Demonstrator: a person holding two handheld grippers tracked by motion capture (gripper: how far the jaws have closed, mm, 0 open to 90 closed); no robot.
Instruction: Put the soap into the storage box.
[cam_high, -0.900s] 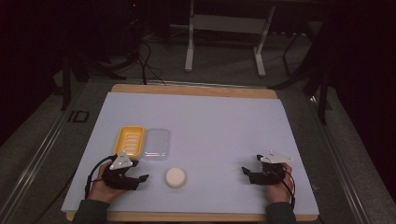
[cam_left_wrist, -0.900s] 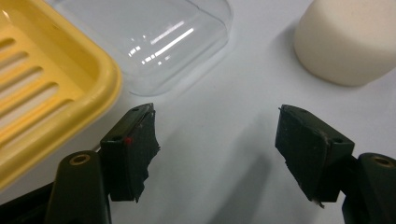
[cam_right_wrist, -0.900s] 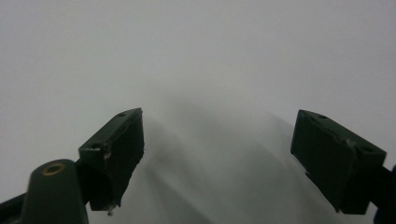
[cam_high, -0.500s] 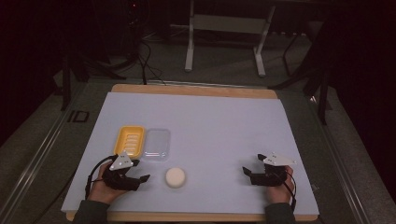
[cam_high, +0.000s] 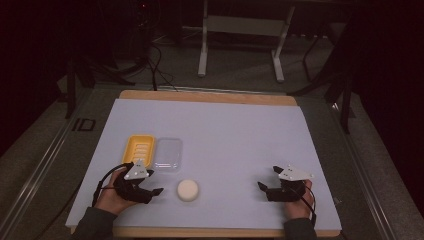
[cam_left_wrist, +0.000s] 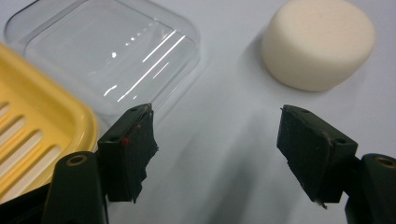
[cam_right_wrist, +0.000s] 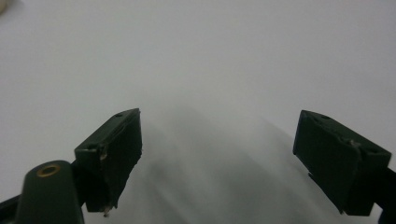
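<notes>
Presumably the step in hand is a grasp of the round cream soap bar (cam_high: 188, 190), which lies on the white table cover (cam_high: 235, 135) just nearer the person than the clear lid (cam_high: 168, 154) and the yellow soap dish (cam_high: 139, 150): centre the left gripper (cam_high: 156, 191), jaws spread and empty, squarely across the bar before closing. The right gripper (cam_high: 261, 186), likewise spread and empty, rests well apart from the bar. Against the earlier frames, both grippers sit almost unchanged and the bar has not moved.

Dim, soft shadows (glare on plastic)
</notes>
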